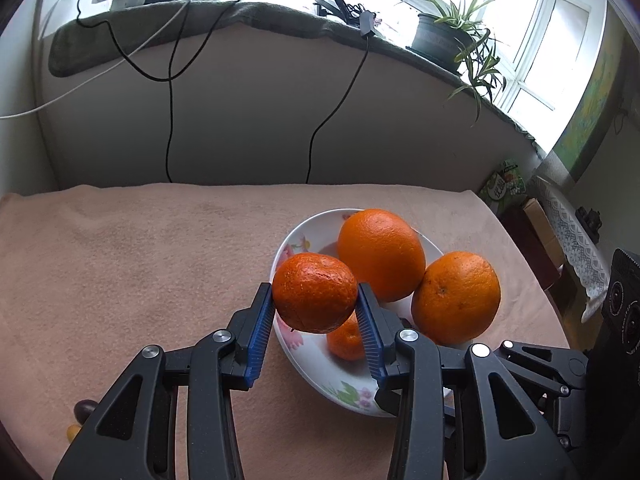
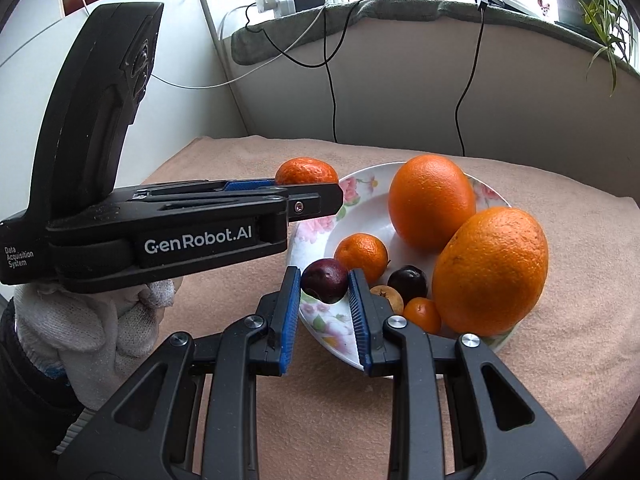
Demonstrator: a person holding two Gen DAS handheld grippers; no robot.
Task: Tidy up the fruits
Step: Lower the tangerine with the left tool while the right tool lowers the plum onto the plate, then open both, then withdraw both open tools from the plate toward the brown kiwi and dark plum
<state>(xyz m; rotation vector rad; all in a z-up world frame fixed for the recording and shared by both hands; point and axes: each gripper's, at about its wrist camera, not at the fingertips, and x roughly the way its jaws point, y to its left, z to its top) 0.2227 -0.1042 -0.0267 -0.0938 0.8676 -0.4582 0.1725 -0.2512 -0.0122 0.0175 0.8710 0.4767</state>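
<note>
Blue-padded left gripper [image 1: 316, 300] pinches a tangerine [image 1: 315, 292] above the floral plate's [image 2: 360, 200] rim — right gripper [image 2: 325, 282] clamps a dark plum [image 2: 324, 280] over the same plate, beside two large oranges [image 2: 432, 200].

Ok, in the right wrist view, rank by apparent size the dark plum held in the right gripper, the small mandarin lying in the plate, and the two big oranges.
1. The two big oranges: nearer orange looks larger than farther orange, but nearness may explain that.
2. Small orange mandarin.
3. Dark purple plum, slightly smaller, though closer.

Both wrist views close, angled down; share plate [image 1: 286, 248] [image 2: 360, 178].
</note>
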